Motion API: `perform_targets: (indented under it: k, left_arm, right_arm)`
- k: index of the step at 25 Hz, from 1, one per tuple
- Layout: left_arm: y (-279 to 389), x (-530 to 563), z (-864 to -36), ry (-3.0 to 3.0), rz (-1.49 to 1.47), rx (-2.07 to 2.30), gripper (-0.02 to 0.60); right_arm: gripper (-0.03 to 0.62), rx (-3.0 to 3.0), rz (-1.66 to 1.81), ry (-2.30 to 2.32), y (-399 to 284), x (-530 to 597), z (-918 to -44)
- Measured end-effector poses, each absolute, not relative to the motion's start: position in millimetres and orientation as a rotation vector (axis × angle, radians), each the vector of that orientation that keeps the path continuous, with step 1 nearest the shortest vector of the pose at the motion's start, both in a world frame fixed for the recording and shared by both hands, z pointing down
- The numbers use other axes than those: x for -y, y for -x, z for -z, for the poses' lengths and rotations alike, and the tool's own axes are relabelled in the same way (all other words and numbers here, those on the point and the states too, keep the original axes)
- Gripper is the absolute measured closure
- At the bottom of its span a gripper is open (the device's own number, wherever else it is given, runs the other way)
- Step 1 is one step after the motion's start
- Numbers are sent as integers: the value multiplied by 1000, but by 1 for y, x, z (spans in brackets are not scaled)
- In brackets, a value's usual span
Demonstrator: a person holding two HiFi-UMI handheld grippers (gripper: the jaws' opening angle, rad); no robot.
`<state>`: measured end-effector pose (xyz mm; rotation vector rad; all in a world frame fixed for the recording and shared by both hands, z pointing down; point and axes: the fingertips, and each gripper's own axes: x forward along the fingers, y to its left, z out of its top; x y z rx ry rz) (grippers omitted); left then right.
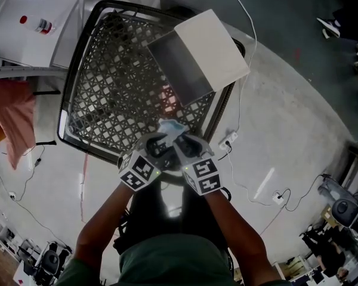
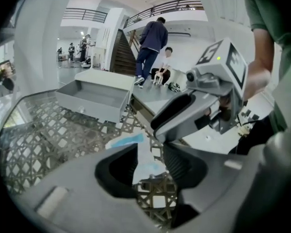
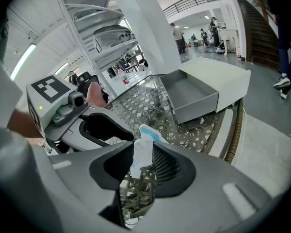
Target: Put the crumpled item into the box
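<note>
Presently, the crumpled item (image 1: 170, 127), white with a blue edge, lies on the lattice desk (image 1: 101, 94), on the person's side of the box (image 1: 198, 53) and apart from it. The left claw (image 2: 150, 165) and right claw (image 3: 142, 160) meet at the item from the side away from the box. Each has its jaws part-way apart, with the item showing in the gap and no pad pressing on it. The box stands open, and its far end appears to reach past the desk's rim.

Risks, as judged:
- (a) Two claws crowding one small soft thing may knock tips together, or push it off toward the box before either closes.
- (b) A jaw tip may dip into a lattice hole and catch there.
- (c) A pinch on a loose fold alone may let the item unfurl and drop short of the box.
- (d) A nudge on the box's wall could shift the box further over the rim.
</note>
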<state>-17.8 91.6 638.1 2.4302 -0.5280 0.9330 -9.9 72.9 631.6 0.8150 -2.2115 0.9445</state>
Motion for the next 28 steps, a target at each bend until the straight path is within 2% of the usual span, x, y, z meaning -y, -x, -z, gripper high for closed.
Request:
perform_targets:
  k: [4,8,16,28]
  left_arm:
    - [29,-86,-650,-2397,-973,570,361]
    - [36,-84,-661,-2366,-999,579,324]
    - [38,-82,-679,-2344,-1005,578,324]
    - [38,-88,-690,-2330,-976,574,330]
  right_arm:
    - [425,2184,-951,-818,9,-72,-645]
    - [384,2163,-947,-807,11,-69,-655]
    - [379,2134,-985,-787,15,-69,-675]
    - [410,2125,-1014,-788,16,-76,-690]
